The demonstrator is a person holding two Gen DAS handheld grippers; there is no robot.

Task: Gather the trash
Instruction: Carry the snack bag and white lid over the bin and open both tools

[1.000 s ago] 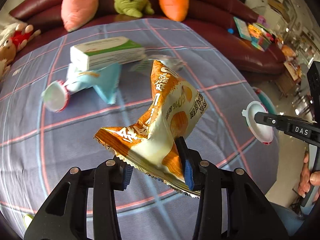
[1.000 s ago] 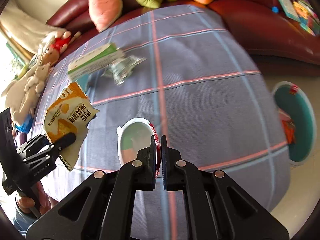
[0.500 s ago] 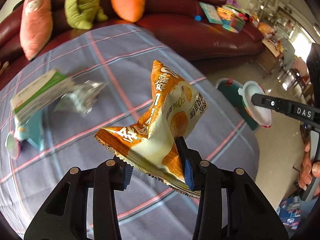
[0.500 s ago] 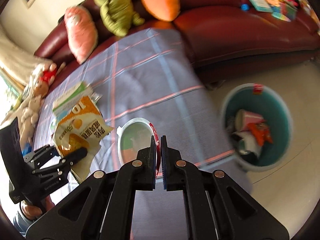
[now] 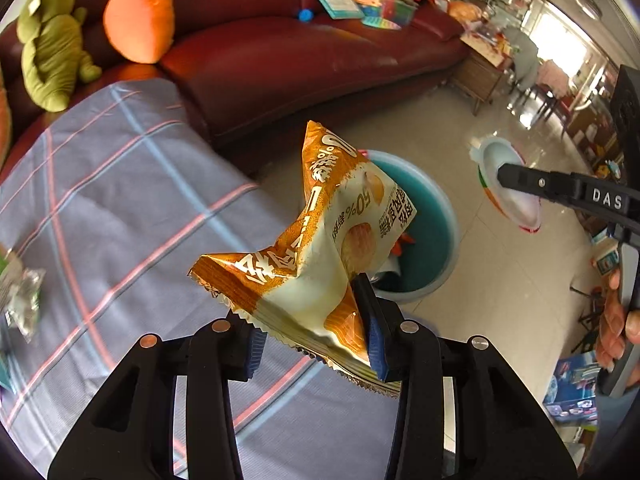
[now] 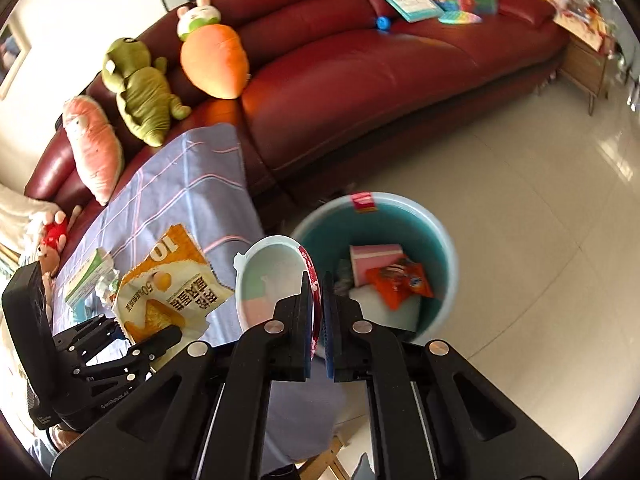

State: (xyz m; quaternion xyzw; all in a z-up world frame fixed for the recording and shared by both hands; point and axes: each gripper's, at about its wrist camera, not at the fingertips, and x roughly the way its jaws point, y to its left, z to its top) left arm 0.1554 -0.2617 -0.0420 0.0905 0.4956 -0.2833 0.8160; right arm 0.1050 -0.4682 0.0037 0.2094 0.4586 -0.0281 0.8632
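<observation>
My left gripper (image 5: 316,344) is shut on an orange and white snack bag (image 5: 320,248), held up over the table's right edge; the bag (image 6: 168,292) and that gripper (image 6: 132,344) also show in the right wrist view. My right gripper (image 6: 318,312) is shut on the rim of a pale round lid (image 6: 268,284), which appears again (image 5: 508,188) in the left wrist view. A teal trash bin (image 6: 436,240) on the floor lies just beyond both grippers; it holds wrappers and a pink box. The same bin (image 5: 432,216) is partly hidden behind the snack bag.
The table wears a blue checked cloth (image 5: 100,200) with a crumpled clear wrapper (image 5: 22,300) and a green and white box (image 6: 86,276) left on it. A dark red sofa (image 6: 360,72) with plush toys and books runs behind. Tiled floor (image 6: 540,240) lies right of the bin.
Both grippers have swung right from over the table to its right edge, carrying the snack bag and the lid. The bin has come into view close ahead of them.
</observation>
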